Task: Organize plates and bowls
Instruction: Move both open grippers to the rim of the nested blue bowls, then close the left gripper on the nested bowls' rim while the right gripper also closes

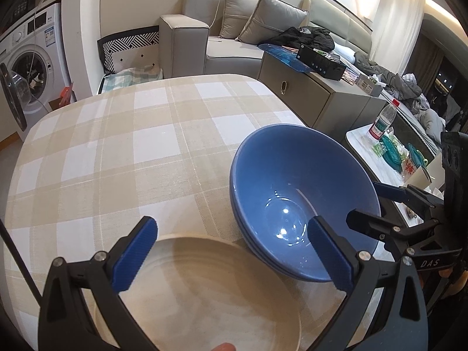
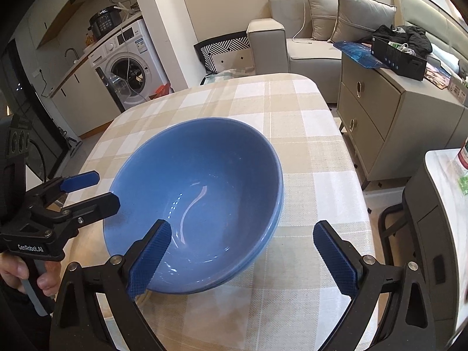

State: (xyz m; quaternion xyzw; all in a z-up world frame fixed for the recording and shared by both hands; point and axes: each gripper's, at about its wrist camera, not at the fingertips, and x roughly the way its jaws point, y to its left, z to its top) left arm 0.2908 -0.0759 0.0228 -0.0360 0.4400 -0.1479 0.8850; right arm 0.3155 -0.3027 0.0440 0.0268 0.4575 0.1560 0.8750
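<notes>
Two blue bowls (image 1: 298,187) (image 2: 199,193) sit nested on the checked tablecloth (image 1: 117,146), as the double rim shows. Touching their left side lies a cream plate (image 1: 204,292) (image 2: 84,239). My left gripper (image 1: 232,256) (image 2: 96,191) stands open over the plate's far half, with nothing between its blue fingers. My right gripper (image 2: 242,260) (image 1: 373,204) is open at the bowls' near right rim. Its left finger (image 2: 149,260) hangs over the inside of the bowl and the other one is outside, over the cloth.
A grey drawer cabinet (image 2: 377,108) stands beyond the table's right edge. A white side table (image 1: 377,158) holds a water bottle (image 1: 384,120) and teal containers. A sofa (image 1: 204,44) and a washing machine (image 2: 128,67) are farther back. A hand (image 2: 32,275) holds the left gripper's handle.
</notes>
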